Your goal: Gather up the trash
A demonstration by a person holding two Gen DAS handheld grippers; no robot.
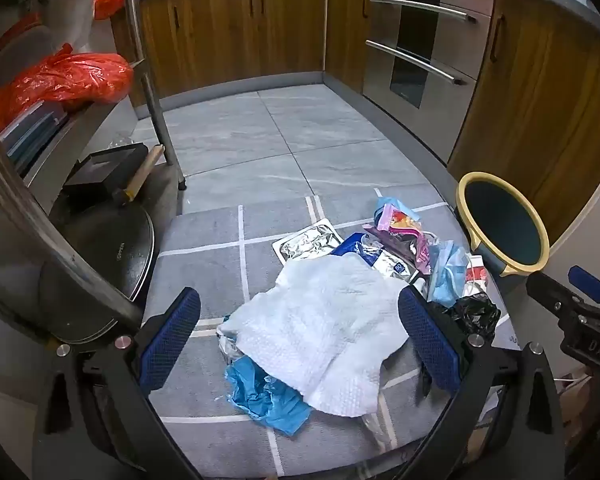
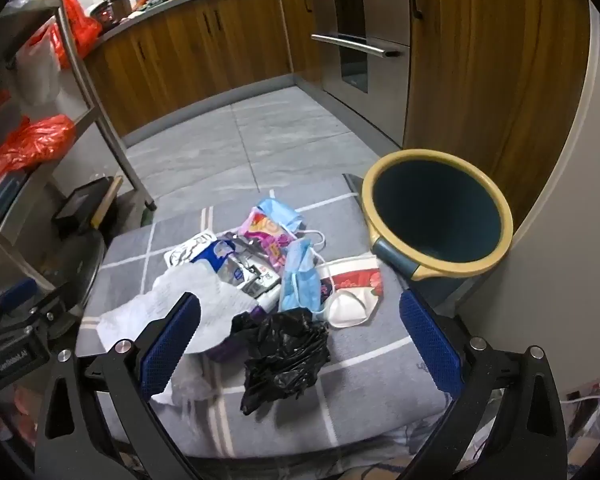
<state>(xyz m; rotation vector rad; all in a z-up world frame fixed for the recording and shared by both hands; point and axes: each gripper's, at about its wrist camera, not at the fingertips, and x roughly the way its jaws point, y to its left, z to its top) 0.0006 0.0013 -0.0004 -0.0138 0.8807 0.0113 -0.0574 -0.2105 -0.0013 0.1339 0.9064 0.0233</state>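
A heap of trash lies on a grey checked cushion (image 1: 204, 248). My left gripper (image 1: 300, 340) hangs open over a white paper towel (image 1: 320, 328), with blue plastic wrap (image 1: 268, 396) under its near edge. Behind lie a foil pouch (image 1: 306, 240), a pink snack wrapper (image 1: 404, 228) and a blue face mask (image 1: 448, 272). My right gripper (image 2: 300, 344) is open above a crumpled black plastic bag (image 2: 284, 352). Beyond it are the blue face mask (image 2: 300, 276), a white mask (image 2: 350, 308) and the pink wrapper (image 2: 268, 236). A blue bin with a yellow rim (image 2: 436, 216) stands at the right, also seen from the left wrist (image 1: 500, 224).
A metal shelf rack (image 1: 152, 92) with orange plastic bags (image 1: 64, 80) stands at the left, with a black box (image 1: 100, 172) and a round dark lid (image 1: 112, 256) at its foot. Wooden cabinets (image 1: 228, 28) and a steel oven (image 1: 420, 52) line the back. Grey tiled floor (image 1: 260, 136) lies between.
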